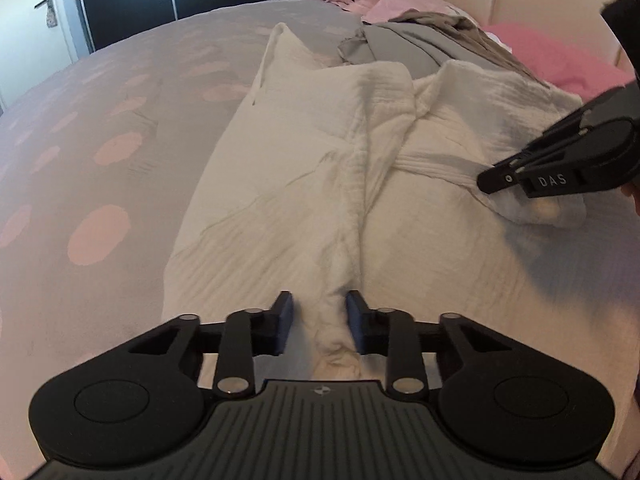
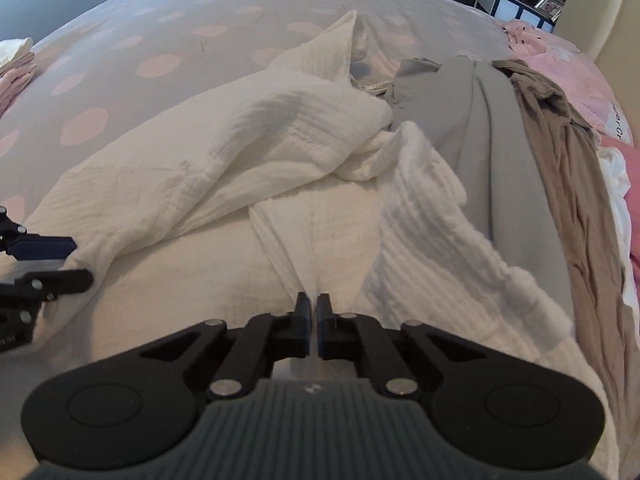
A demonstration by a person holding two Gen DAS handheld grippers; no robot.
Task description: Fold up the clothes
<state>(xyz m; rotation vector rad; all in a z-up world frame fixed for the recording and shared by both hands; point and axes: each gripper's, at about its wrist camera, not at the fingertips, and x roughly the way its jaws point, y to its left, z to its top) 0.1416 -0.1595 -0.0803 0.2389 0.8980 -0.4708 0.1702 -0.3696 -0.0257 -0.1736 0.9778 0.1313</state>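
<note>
Gripping the white garment (image 1: 304, 168) at two spots, we have it spread across the bed (image 1: 100, 152), on the grey cover with pink dots. Our left gripper (image 1: 318, 322) has a bunched ridge of the cloth between its jaws, which look to pinch it, though a little daylight shows on either side. Our right gripper (image 2: 313, 320) has its jaws clenched on a thin pleat of the same garment.

We judge the fabric light, soft and crinkly, a gauzy weave that drapes, wrinkles and slides over itself; nothing fragile. It will sag wherever we do not hold it, so we would rather take it at hems or corners than at mid-cloth bunches like these.

Counting: one white garment in hand. Beyond it waits a heap of clothes with one grey piece (image 2: 460, 128), one brown piece (image 2: 560, 152) and pink items (image 1: 560, 64) we cannot separate. A small stack of folded cloth (image 2: 16, 60) sits at the bed's far left edge.
</note>
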